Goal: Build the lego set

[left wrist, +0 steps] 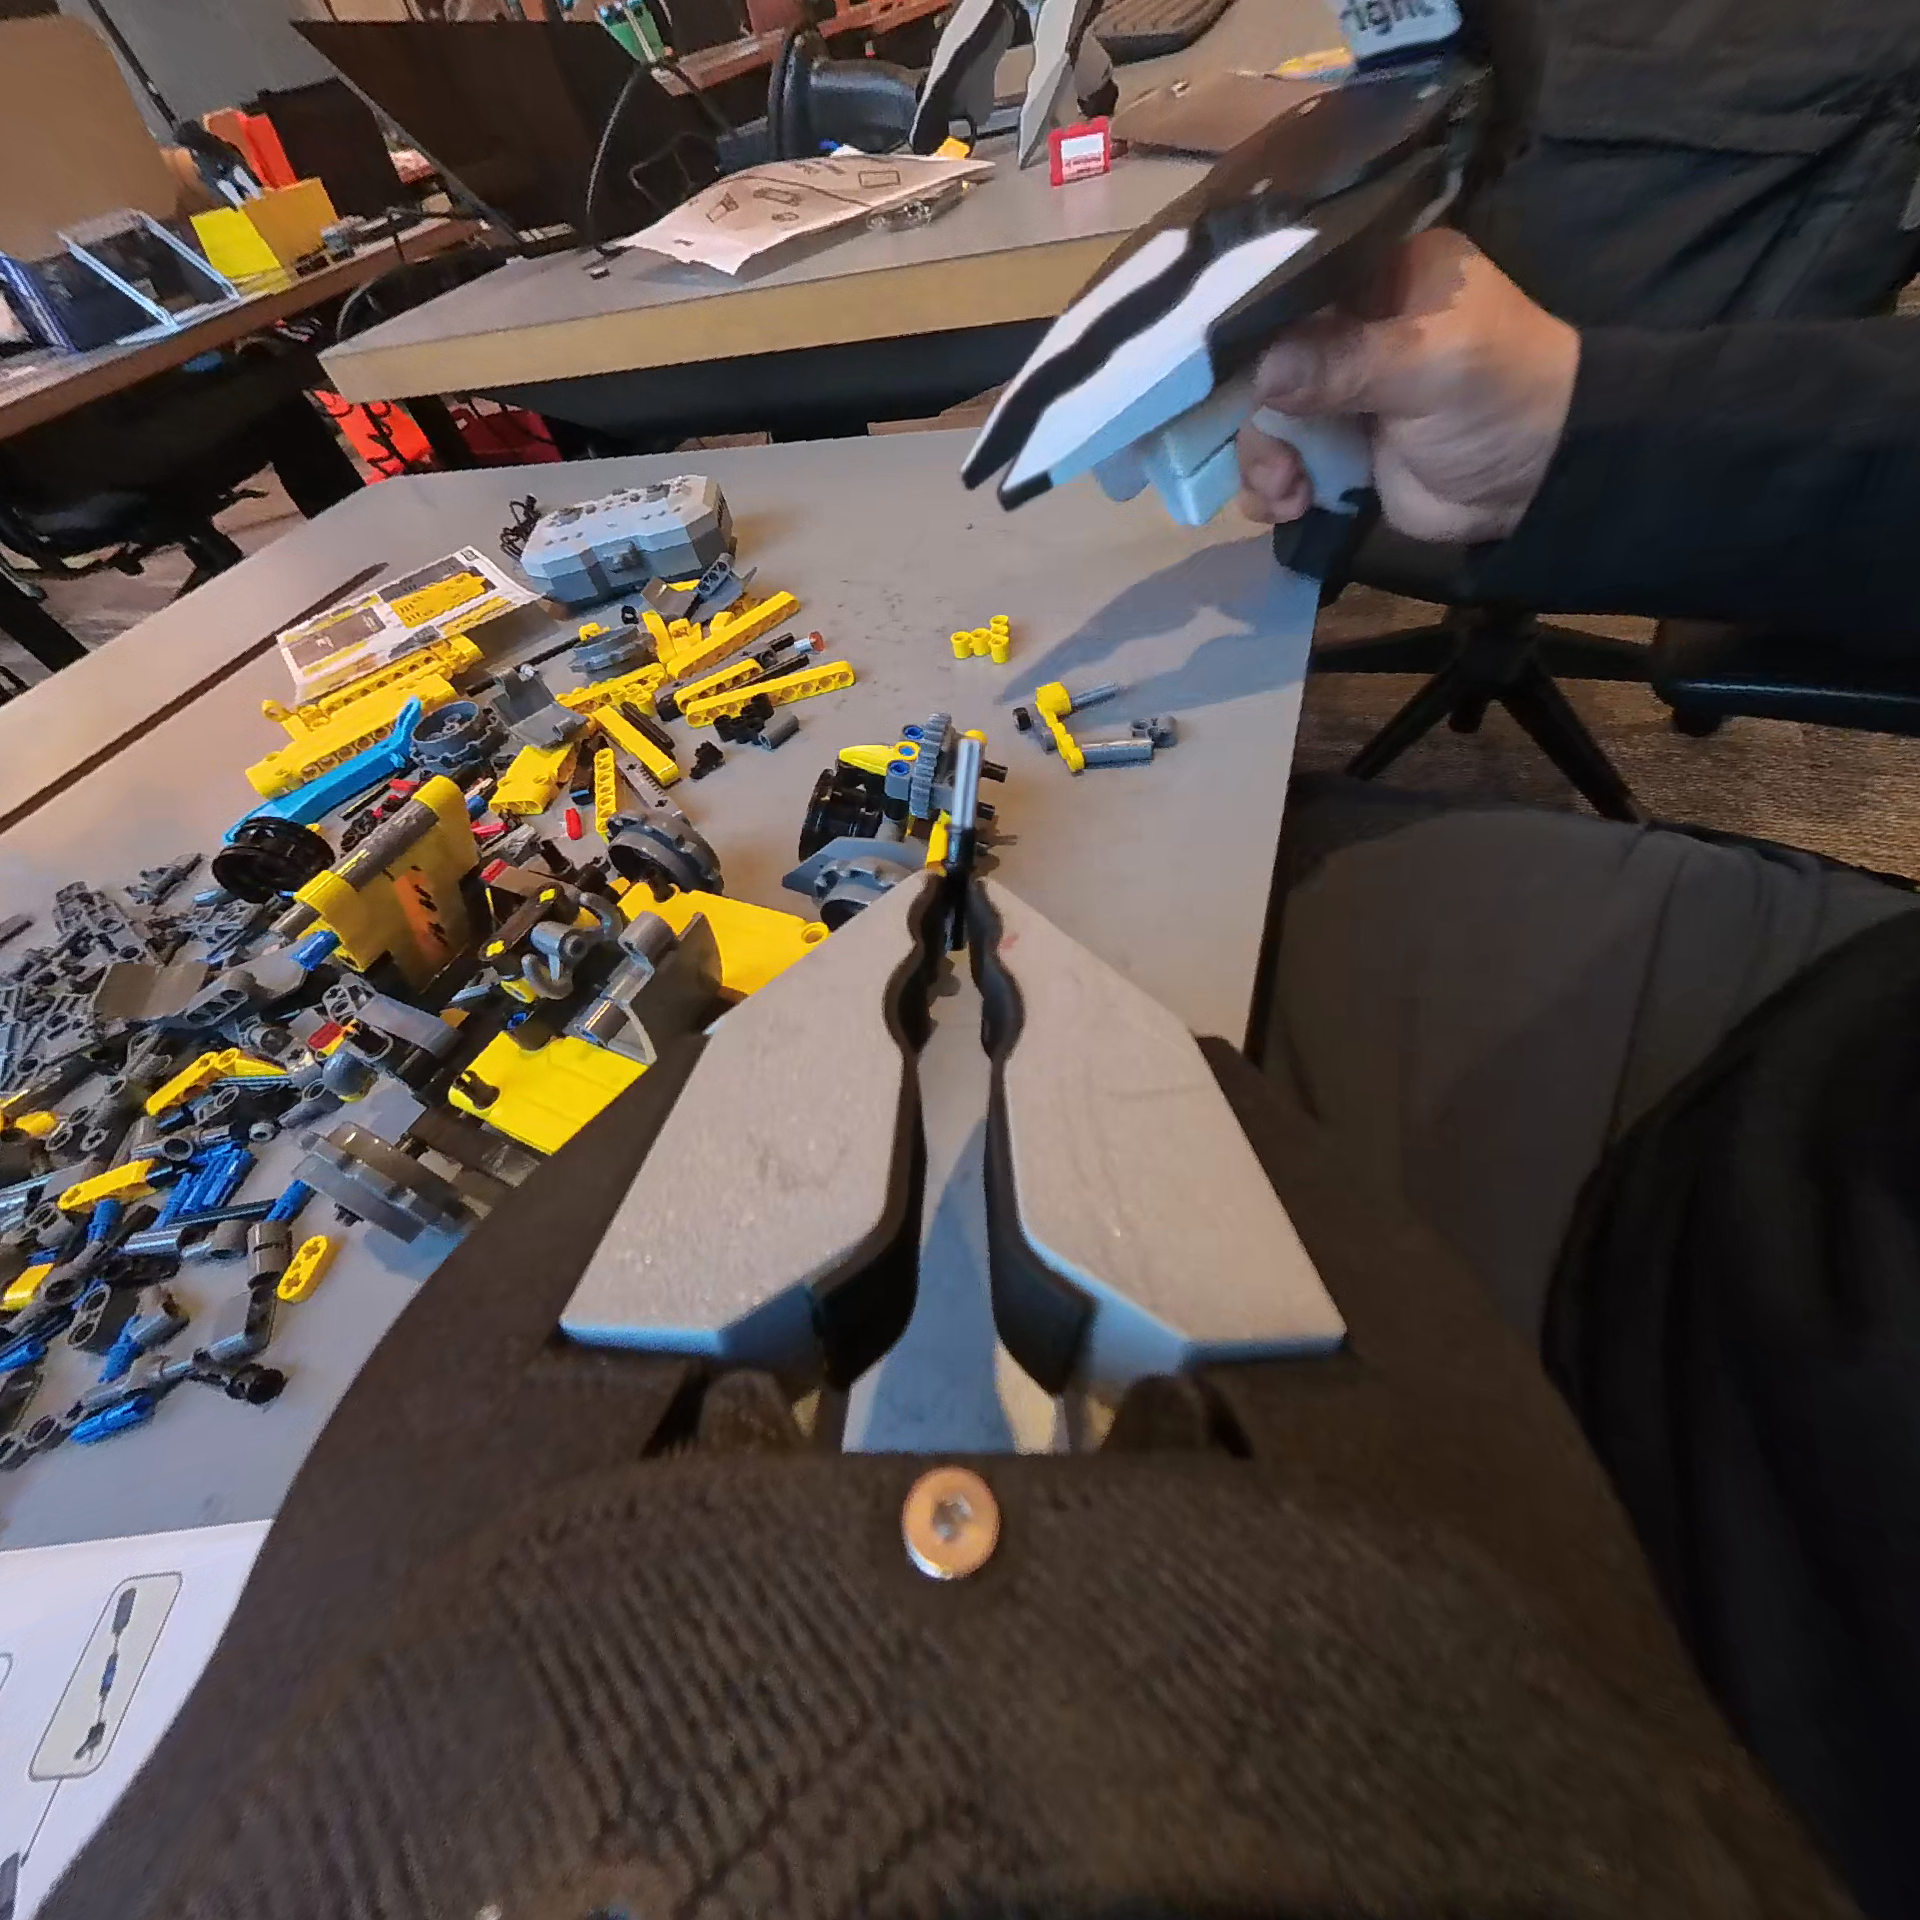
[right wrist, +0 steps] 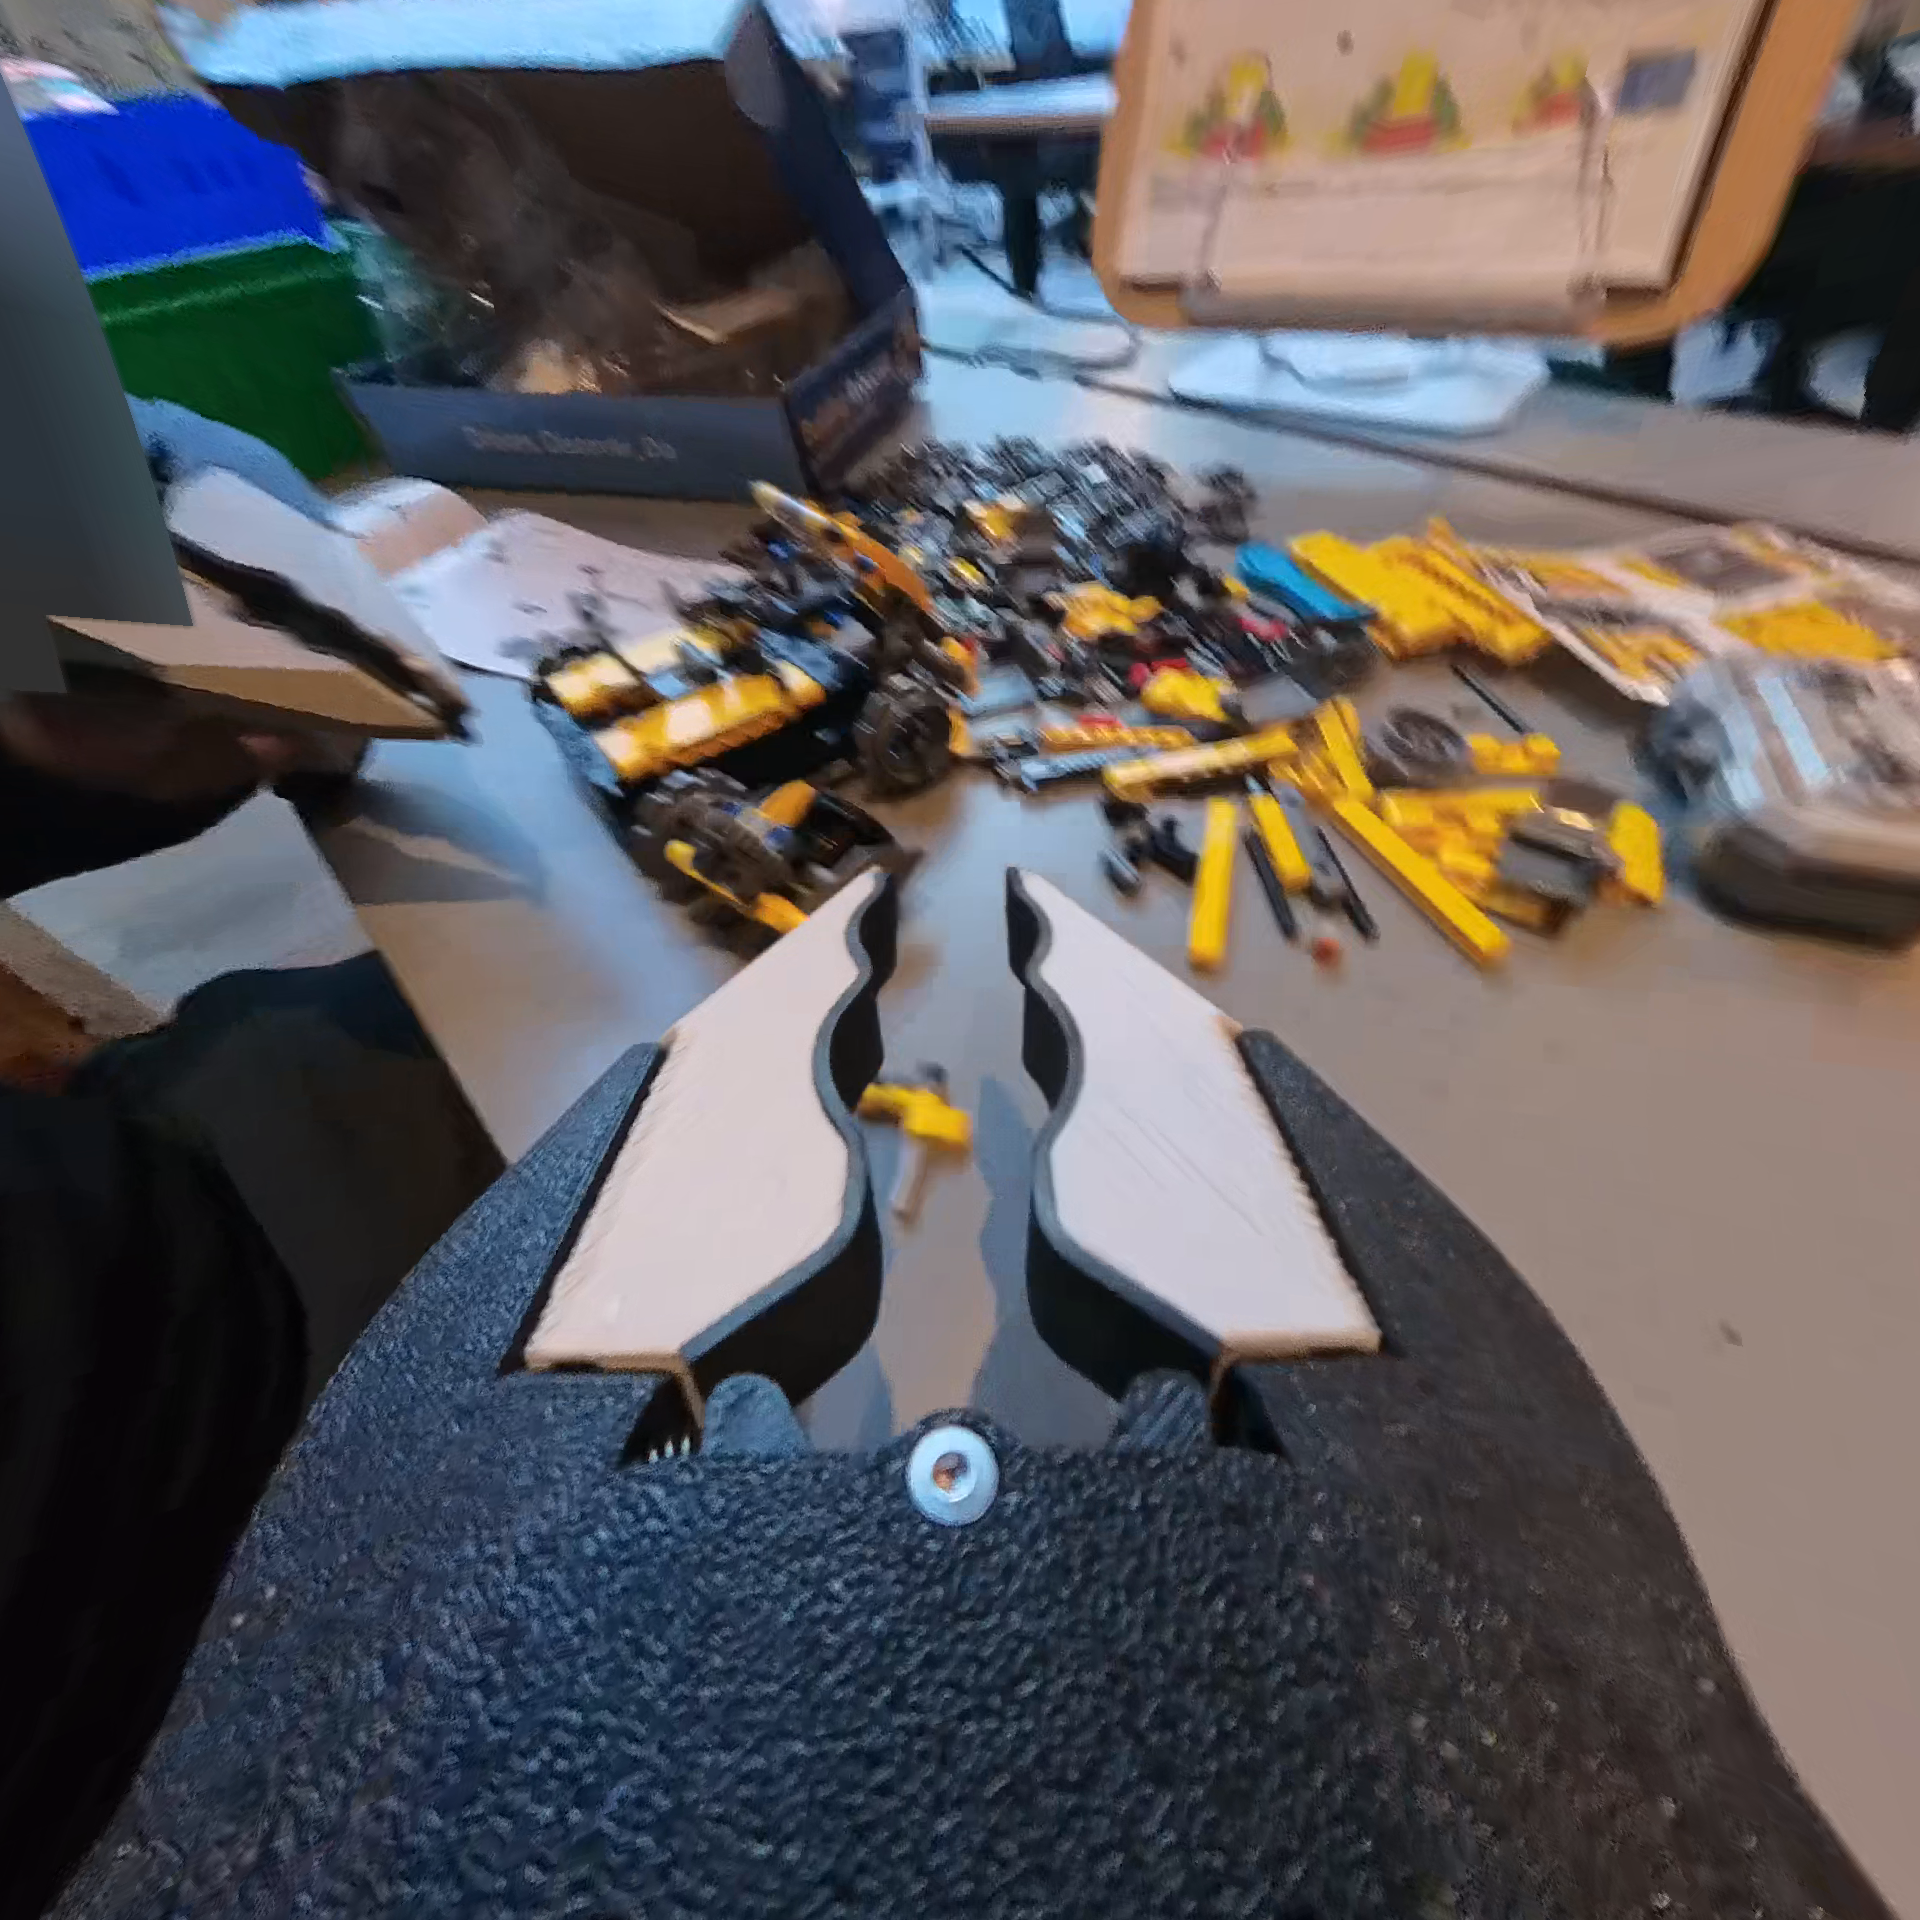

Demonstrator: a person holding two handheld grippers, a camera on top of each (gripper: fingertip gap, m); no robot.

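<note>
My left gripper (left wrist: 958, 896) is shut on a thin dark grey axle (left wrist: 966, 795) that sticks out beyond its tips, above the grey table (left wrist: 1143, 862). Just behind the axle stands a small assembly (left wrist: 883, 800) with a grey gear, yellow parts and a black wheel. My right gripper (right wrist: 951, 883) is open and empty above the table, apart from the pieces. A small yellow piece with a grey pin (right wrist: 920, 1120) lies on the table under its gap. The right gripper also shows in the left wrist view (left wrist: 987, 486), held up by a hand (left wrist: 1413, 395). The left gripper shows blurred in the right wrist view (right wrist: 447, 717).
A large pile of yellow, grey and blue building pieces (left wrist: 343, 935) covers the table's left side. A grey battery box (left wrist: 623, 535), a leaflet (left wrist: 405, 613), yellow connectors (left wrist: 982, 636) and a small yellow-grey piece (left wrist: 1081, 722) lie farther off. A half-built yellow vehicle (right wrist: 727, 707) and a cardboard box (right wrist: 582, 260) show in the right wrist view. The table edge (left wrist: 1288, 790) is on the right. Across from one pair of fingers to the other is roughly 15 centimetres. About 8 centimetres separates my right fingertips from the small yellow-grey piece (left wrist: 1081, 722).
</note>
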